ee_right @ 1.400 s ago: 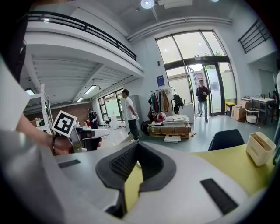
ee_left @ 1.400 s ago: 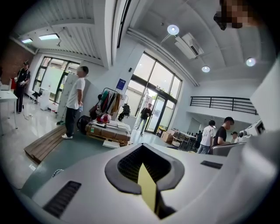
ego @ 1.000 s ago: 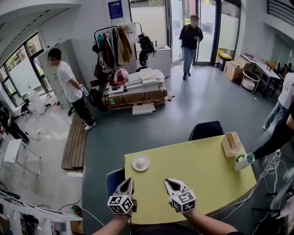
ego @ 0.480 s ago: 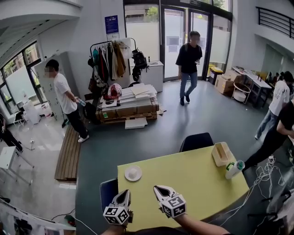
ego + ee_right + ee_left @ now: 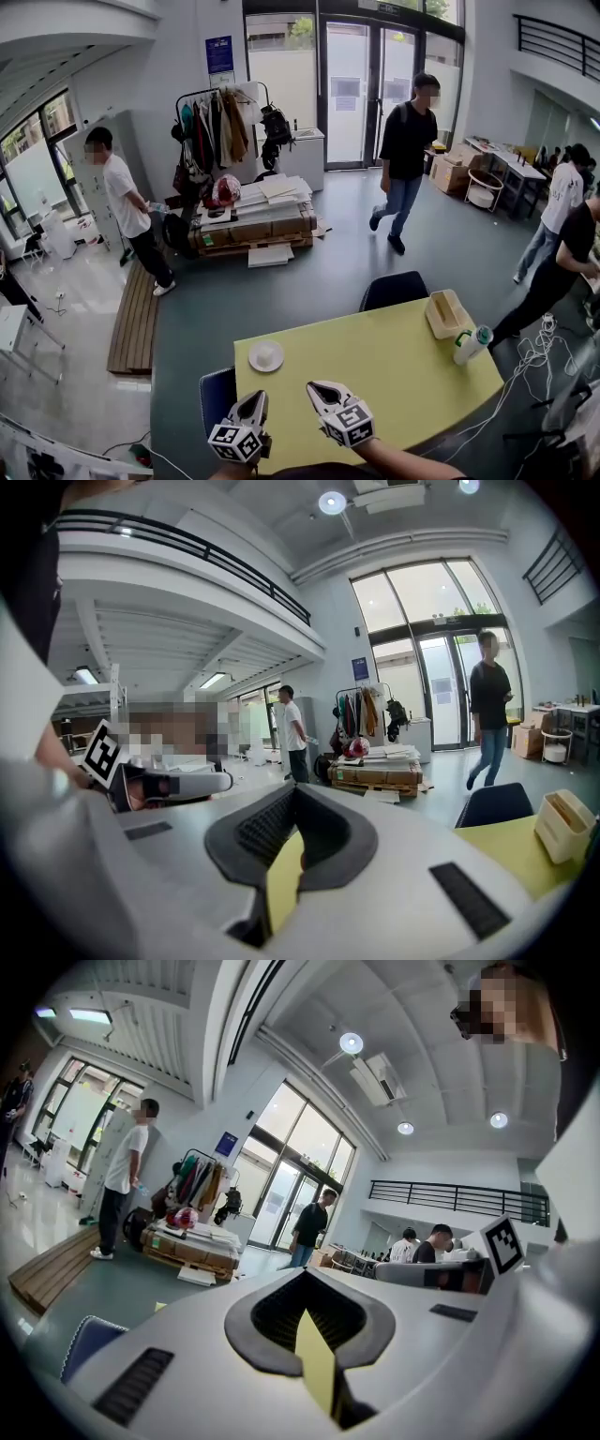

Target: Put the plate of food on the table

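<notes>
A plate of food (image 5: 266, 355) sits at the yellow table's (image 5: 394, 375) far left corner. The left gripper (image 5: 257, 396) and right gripper (image 5: 315, 387) hover at the near edge, jaws together, empty. It is likely light and brittle; pinch its rim.

Beyond my yellow bench (image 5: 375, 366) I see a grey-green floor (image 5: 319, 272), tall glass doors (image 5: 361, 94), a clothes rack (image 5: 211, 122), a loaded pallet (image 5: 253, 225) and a dark chair (image 5: 394, 289).
</notes>
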A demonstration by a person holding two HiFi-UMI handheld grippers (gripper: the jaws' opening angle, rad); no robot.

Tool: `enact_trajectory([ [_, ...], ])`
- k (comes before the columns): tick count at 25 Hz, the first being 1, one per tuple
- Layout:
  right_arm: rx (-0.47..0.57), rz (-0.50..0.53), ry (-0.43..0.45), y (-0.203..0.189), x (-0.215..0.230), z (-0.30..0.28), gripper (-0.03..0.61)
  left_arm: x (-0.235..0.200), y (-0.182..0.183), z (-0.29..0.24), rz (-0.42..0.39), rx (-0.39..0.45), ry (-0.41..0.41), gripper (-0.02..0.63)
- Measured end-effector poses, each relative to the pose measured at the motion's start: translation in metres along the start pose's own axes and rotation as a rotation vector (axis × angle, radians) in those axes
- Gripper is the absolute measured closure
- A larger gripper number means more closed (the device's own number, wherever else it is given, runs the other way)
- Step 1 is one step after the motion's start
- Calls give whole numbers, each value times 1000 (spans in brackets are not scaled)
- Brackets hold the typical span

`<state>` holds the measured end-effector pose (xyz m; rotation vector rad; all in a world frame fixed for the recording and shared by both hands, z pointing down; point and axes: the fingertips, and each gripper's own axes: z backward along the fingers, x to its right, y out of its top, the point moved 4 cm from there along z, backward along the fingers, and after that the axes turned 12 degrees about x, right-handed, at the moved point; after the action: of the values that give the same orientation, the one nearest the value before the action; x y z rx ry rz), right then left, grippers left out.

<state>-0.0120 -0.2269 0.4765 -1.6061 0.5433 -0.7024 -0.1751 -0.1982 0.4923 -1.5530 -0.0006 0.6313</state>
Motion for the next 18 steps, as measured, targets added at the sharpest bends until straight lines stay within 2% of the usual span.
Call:
enact_trajectory([
  [14, -16, -58, -39, 1, 9, 0, 566, 0, 2, 0, 3, 1, -12, 607],
  [18, -27, -42, -42, -2, 11, 0, 566, -1, -1, -1, 3, -5, -12, 607],
])
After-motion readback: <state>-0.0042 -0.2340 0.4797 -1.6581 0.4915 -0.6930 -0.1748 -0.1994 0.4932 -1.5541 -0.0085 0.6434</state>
